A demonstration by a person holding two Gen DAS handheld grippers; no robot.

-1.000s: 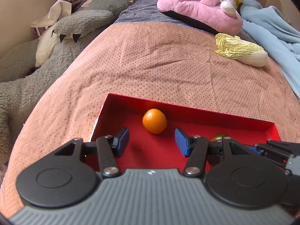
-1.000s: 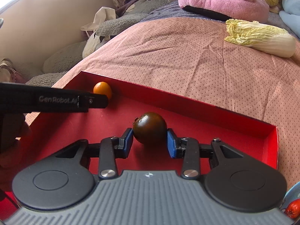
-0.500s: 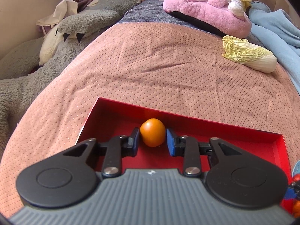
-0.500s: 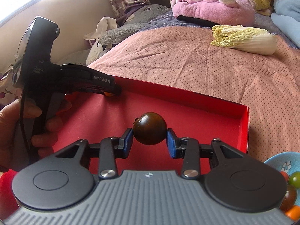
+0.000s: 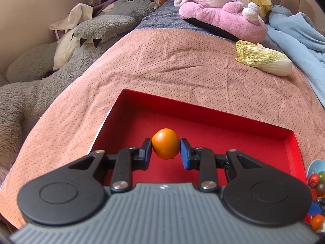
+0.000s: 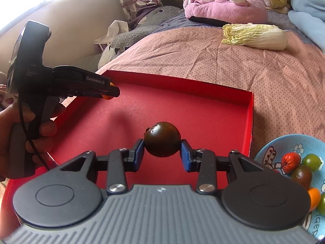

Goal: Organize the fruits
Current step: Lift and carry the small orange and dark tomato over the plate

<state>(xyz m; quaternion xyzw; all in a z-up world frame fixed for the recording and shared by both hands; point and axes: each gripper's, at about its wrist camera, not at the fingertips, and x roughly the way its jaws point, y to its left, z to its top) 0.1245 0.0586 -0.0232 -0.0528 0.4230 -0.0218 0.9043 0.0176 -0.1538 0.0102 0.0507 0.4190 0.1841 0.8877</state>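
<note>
My left gripper (image 5: 165, 149) is shut on a small orange tomato (image 5: 165, 146), held just above the floor of the red tray (image 5: 233, 120). My right gripper (image 6: 162, 151) is shut on a dark brown-green tomato (image 6: 162, 139), lifted over the same red tray (image 6: 248, 118). In the right wrist view the left gripper (image 6: 110, 90) shows from the side at the tray's far left, a hand around its handle and a sliver of orange at its tip. A blue bowl (image 6: 270, 150) with several small tomatoes stands right of the tray.
The tray lies on a pink dotted blanket (image 5: 172, 65). A napa cabbage (image 5: 264, 61) lies beyond it on the right. A grey plush (image 5: 61, 65) lines the left, a pink plush (image 5: 219, 14) and a blue blanket (image 5: 298, 34) lie at the back.
My left gripper closed on the orange tomato and lifted it back from the tray's far wall. My right gripper carried the dark tomato up and to the right, bringing the blue bowl into view.
</note>
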